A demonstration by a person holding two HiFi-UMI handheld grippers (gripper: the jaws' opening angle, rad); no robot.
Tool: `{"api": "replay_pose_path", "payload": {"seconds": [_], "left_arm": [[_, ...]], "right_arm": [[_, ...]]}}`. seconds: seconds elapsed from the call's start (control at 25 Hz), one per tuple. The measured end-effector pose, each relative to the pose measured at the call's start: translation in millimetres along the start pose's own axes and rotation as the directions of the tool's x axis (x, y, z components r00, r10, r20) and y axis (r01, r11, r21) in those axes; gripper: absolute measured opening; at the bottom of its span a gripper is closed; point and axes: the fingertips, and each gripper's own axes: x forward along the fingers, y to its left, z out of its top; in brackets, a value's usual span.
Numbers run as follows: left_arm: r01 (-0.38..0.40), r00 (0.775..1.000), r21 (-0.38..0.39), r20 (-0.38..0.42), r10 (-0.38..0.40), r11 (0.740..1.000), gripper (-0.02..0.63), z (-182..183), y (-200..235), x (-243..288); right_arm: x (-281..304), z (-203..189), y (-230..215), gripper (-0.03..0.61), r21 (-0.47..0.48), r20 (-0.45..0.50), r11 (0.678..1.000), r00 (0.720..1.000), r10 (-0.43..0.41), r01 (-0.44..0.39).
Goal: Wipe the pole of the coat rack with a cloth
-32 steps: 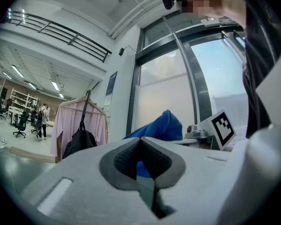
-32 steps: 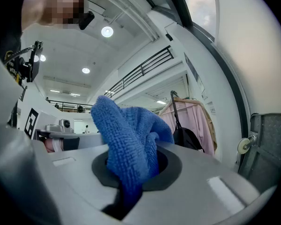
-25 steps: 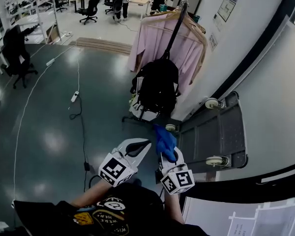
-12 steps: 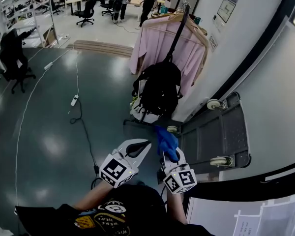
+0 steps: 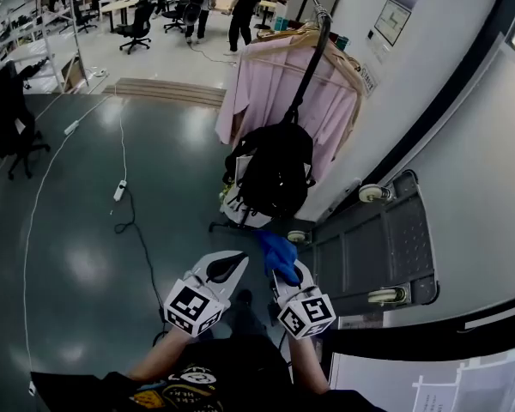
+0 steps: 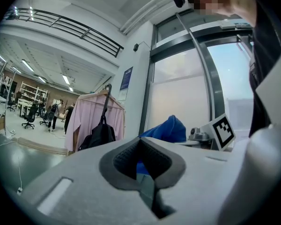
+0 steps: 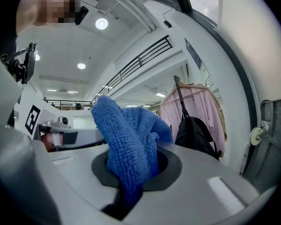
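1. Holding a blue cloth point(image 7: 126, 139), our right tool point(image 5: 284, 273) has its jaws clamped on it. The cloth bunches up above the pads, and a dark tail of it hangs below them.
2. Our left tool point(image 5: 237, 261) sits just beside the right one, jaws together with nothing gripped. The blue we see through its pad gap is the cloth beyond.
3. Both tools are low in the head view, in front of our body, and point toward the rack point(image 5: 283, 110).
4. The pole point(image 5: 309, 58) is dark and slim. It stands ahead of us, well apart from the cloth and from both tools.
5. A pink shirt point(image 5: 270, 84) hangs at the top of the rack. A black backpack point(image 5: 275, 170) hangs lower, covering the middle of the pole.
6. The rack stands on a glossy grey floor point(image 5: 77, 256), near a white wall. A folded cart point(image 5: 373, 239) leans on that wall, to the right of the backpack.
7. A cable point(image 5: 133, 226) with a power strip trails over the floor on the left. Far back we see chairs and people standing.
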Motion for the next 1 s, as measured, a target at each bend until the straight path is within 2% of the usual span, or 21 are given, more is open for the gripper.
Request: {"api": "replay_pose_path", "payload": {"seconds": [0.24,0.36,0.56,0.72,0.88,1.0], "left_arm": [[-0.005,1.0,0.028,0.013,0.005,1.0,0.0,21,64,86],[-0.003,1.0,0.07,0.027,0.001,0.998,0.0,47,93,144],[-0.039,0.996,0.111,0.079,0.03,0.993,0.0,88,131,214],[-0.049,0.996,0.113,0.076,0.041,0.992,0.0,93,151,243],[-0.03,0.998,0.097,0.053,0.025,0.995,0.0,91,168,261],[0.023,0.999,0.103,0.035,-0.026,0.994,0.0,94,170,275]], "right_arm": [[79,30,-81,0.034,-0.043,0.007,0.999,1.0,-0.003,0.003],[124,69,-133,0.034,-0.098,0.024,0.995,1.0,0.01,-0.008],[201,172,-212,0.034,-0.234,0.119,0.972,0.993,0.026,0.002],[259,279,-256,0.034,-0.314,0.242,0.946,0.97,-0.001,0.08],[304,387,-263,0.034,-0.424,0.343,0.889,0.939,-0.019,0.173],[345,428,-268,0.034,-0.491,0.303,0.837,0.948,-0.094,0.24]]}}
